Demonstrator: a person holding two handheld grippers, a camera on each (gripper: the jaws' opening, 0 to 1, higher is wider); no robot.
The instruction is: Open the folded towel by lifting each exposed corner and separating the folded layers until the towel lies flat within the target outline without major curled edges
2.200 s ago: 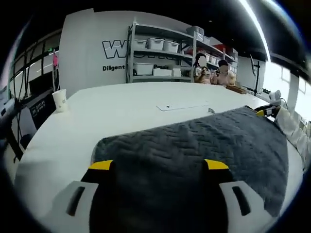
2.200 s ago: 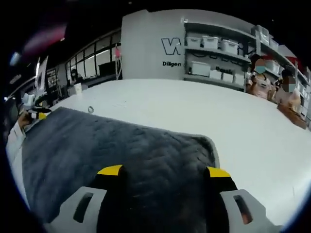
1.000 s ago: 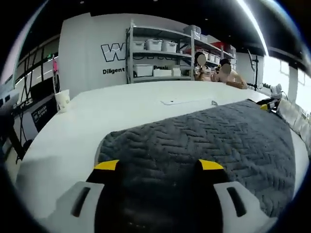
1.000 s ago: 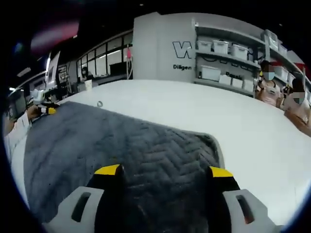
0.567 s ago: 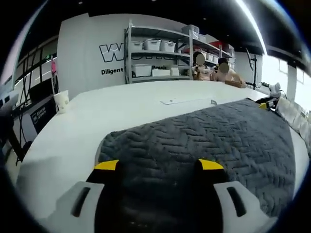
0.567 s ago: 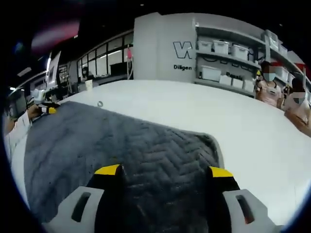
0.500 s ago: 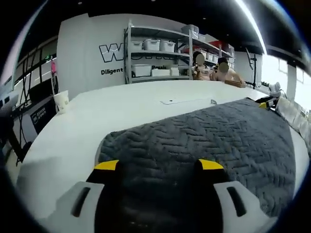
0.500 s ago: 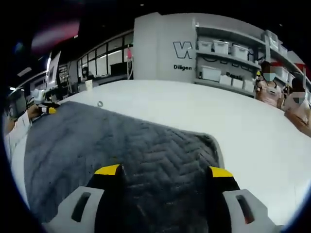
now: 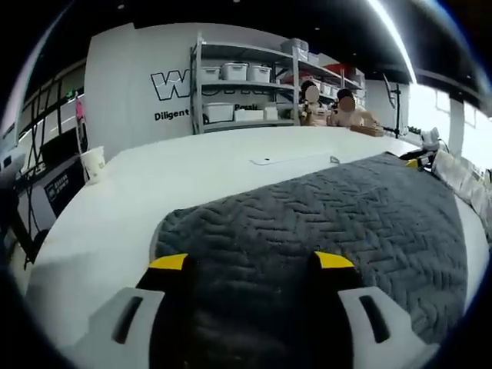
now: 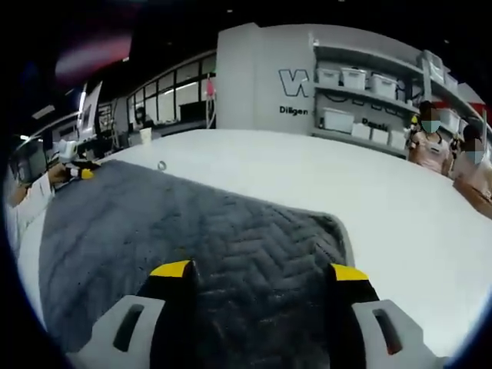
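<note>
A dark grey towel point(image 9: 330, 223) with a herringbone weave lies spread on the white table point(image 9: 192, 165). Its near left corner point(image 9: 163, 231) sits just beyond my left gripper point(image 9: 250, 261), whose jaws stand wide apart, open, with the cloth lying between them. In the right gripper view the same towel point(image 10: 177, 231) runs off to the left. Its rounded corner point(image 10: 338, 227) is by my right gripper point(image 10: 257, 269), also open over the cloth. Each gripper's yellow tip shows at the towel's far end in the other view, the right gripper point(image 9: 417, 163) and the left gripper point(image 10: 83, 172).
A paper cup point(image 9: 93, 163) stands at the table's left edge. A small metal ring point(image 10: 161, 164) and a thin line point(image 9: 284, 160) lie on the table past the towel. Shelves with bins point(image 9: 246, 92) and seated people point(image 9: 327, 108) are behind. A light sleeve point(image 9: 461, 181) shows at the right.
Both views have shifted slightly with the hands. Since 2.2 s ago the towel has settled flatter on the table; over the last second it has barely changed.
</note>
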